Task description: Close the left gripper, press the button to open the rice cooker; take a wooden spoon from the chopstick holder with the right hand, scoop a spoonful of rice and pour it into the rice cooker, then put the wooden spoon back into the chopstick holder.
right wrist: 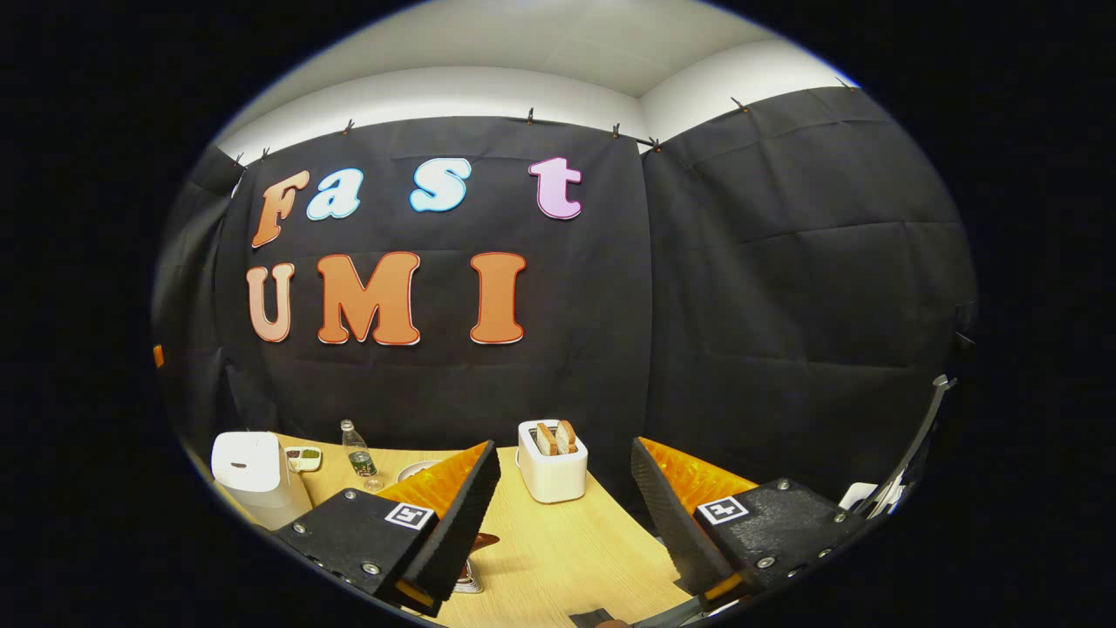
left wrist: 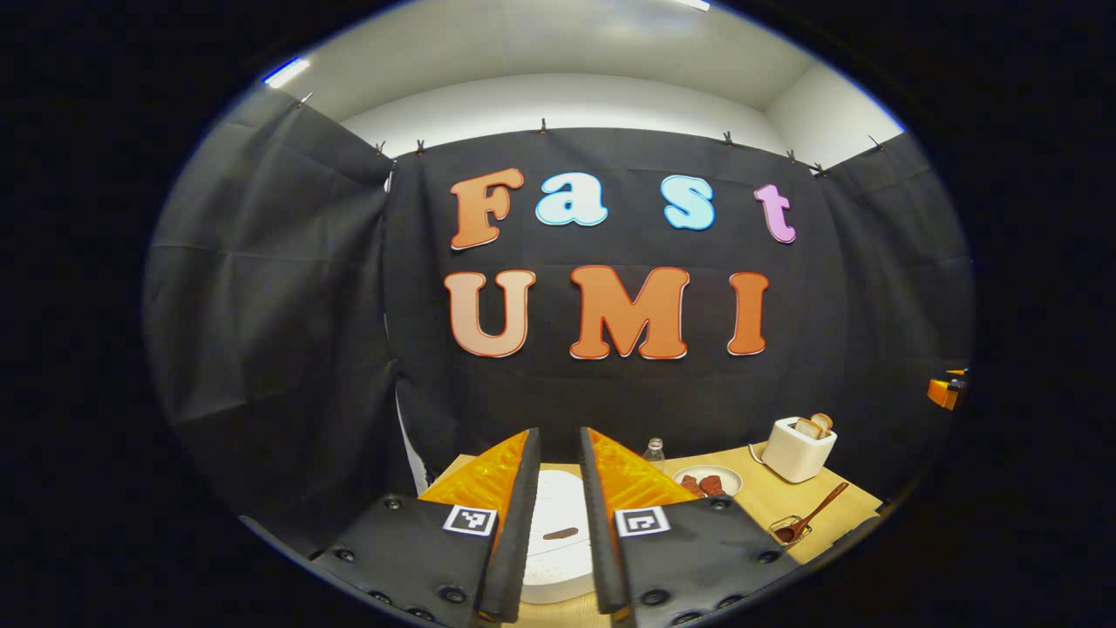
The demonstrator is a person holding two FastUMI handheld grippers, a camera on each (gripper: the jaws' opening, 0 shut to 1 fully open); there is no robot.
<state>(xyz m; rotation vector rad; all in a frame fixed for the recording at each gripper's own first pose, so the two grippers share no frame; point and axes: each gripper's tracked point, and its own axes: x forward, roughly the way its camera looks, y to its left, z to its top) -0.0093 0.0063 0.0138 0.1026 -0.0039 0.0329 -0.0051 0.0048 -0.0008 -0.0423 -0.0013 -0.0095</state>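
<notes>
The white rice cooker (left wrist: 558, 541) sits on the wooden table just under my left gripper (left wrist: 560, 436), lid down, with a dark oval button (left wrist: 560, 532) showing in the narrow gap between the fingers, which do not touch. The wooden spoon (left wrist: 815, 515) leans in a small clear holder (left wrist: 789, 529) at the table's right side. In the right gripper view the rice cooker (right wrist: 253, 475) stands at the far left. My right gripper (right wrist: 565, 447) is wide open above the table with nothing in it. The spoon's brown end (right wrist: 482, 542) and the holder (right wrist: 468, 580) peek out beside its left finger.
A white toaster (left wrist: 798, 447) with bread slices stands at the back right. A plate (left wrist: 708, 481) of reddish food and a small bottle (left wrist: 654, 452) stand behind the cooker. A small dish (right wrist: 303, 457) lies by the cooker. Black cloth walls surround the table (right wrist: 558, 541).
</notes>
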